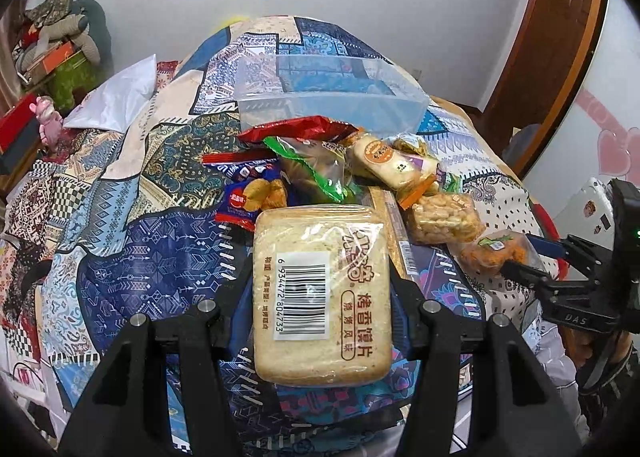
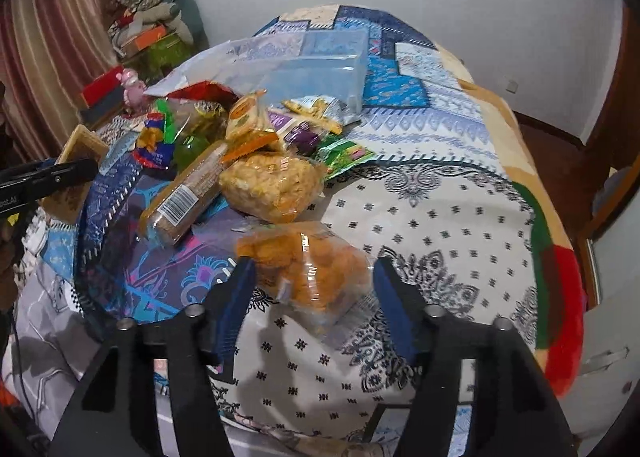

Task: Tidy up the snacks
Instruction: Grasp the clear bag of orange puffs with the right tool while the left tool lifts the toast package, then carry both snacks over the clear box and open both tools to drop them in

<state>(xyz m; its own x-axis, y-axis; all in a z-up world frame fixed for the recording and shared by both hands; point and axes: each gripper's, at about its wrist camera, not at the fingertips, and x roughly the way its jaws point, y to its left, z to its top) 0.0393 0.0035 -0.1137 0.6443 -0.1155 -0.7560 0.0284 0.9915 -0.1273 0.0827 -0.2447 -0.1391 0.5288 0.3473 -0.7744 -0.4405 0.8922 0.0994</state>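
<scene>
My left gripper (image 1: 322,277) is shut on a pale toast-slice packet (image 1: 322,293) with a barcode, held above the bed. The same packet (image 2: 78,169) shows edge-on in the right wrist view, clamped by the left gripper's fingers (image 2: 60,177). My right gripper (image 2: 314,277) is open, its blue pads either side of a clear bag of orange snacks (image 2: 308,269) lying on the bedspread. That bag (image 1: 496,253) and the right gripper (image 1: 532,257) show at the right of the left wrist view. A pile of snack packets (image 1: 328,165) lies ahead, before a clear plastic bin (image 1: 332,89).
The patchwork bedspread (image 2: 440,217) covers the bed. A long biscuit pack (image 2: 184,193) and a puffed-rice bag (image 2: 272,185) lie near the orange snacks. A white pillow (image 1: 120,93) lies at left. Cluttered boxes (image 1: 52,53) stand by the far wall, a wooden door (image 1: 560,57) at right.
</scene>
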